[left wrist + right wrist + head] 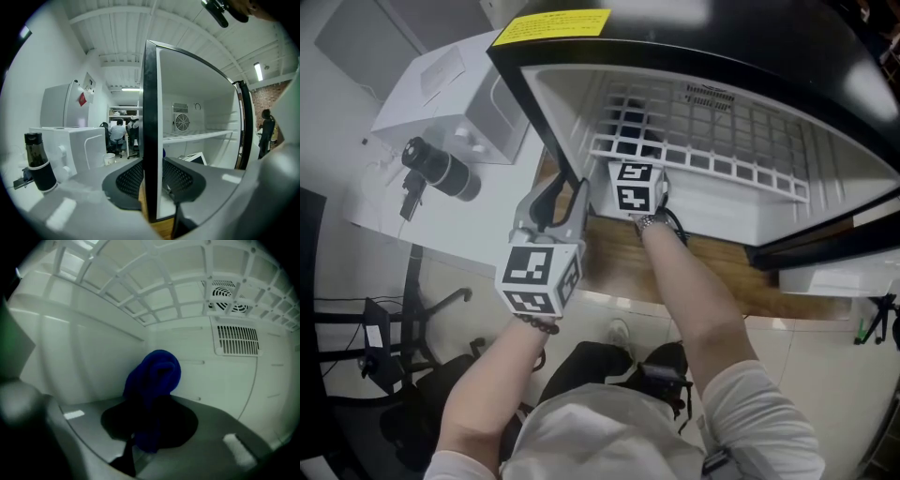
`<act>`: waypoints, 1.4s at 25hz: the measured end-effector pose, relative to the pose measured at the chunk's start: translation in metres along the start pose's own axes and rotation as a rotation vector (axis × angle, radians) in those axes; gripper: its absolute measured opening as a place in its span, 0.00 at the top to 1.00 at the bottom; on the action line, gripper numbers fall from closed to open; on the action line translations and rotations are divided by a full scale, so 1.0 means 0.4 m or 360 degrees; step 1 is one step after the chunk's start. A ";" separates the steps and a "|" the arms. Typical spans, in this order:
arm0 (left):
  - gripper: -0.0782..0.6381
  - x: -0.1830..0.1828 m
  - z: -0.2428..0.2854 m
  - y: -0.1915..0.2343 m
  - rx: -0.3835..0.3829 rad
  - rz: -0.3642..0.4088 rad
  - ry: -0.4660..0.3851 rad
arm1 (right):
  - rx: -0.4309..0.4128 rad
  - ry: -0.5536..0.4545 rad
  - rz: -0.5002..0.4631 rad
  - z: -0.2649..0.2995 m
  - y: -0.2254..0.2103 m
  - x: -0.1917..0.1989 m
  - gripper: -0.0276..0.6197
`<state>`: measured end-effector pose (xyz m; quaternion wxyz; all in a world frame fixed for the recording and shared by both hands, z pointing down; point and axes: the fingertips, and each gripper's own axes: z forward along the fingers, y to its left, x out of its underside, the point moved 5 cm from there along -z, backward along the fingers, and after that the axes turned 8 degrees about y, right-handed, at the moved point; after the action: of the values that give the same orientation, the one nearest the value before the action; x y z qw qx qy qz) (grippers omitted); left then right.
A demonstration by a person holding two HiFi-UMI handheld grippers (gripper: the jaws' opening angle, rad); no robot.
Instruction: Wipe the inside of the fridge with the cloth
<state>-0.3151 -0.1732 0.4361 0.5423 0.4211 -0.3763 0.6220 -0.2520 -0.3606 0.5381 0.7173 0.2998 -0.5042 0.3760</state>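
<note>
The fridge (825,187) is a smooth white plastic box with a glossy black rim, open toward me. I've got the left gripper (152,176) clamped on the black front edge of its side wall (150,117), I'd guess to steady it while I scrub. The stiff white wire shelf (154,291) is overhead. The right gripper (150,418) is under it, jaws pinched narrow on the cloth (157,373). That's a soft, fuzzy blue wad aimed at the back corner. Can't tell if it's touching yet.
</note>
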 end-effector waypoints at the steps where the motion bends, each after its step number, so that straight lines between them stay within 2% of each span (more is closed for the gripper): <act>1: 0.72 0.000 0.000 0.000 -0.0002 0.0001 0.0000 | 0.0006 0.0002 0.0000 0.001 -0.005 0.000 0.83; 15: 0.72 0.001 -0.001 0.000 -0.0028 -0.0015 0.0001 | 0.0166 0.0064 0.0047 -0.027 -0.127 0.027 0.83; 35: 0.72 0.001 -0.001 -0.001 -0.0084 -0.0046 -0.0002 | 0.0261 0.0083 0.0106 -0.091 -0.285 0.068 0.83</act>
<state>-0.3147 -0.1727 0.4363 0.5620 0.4125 -0.3868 0.6037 -0.1324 -0.3860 0.5467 0.6905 0.3307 -0.4624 0.4473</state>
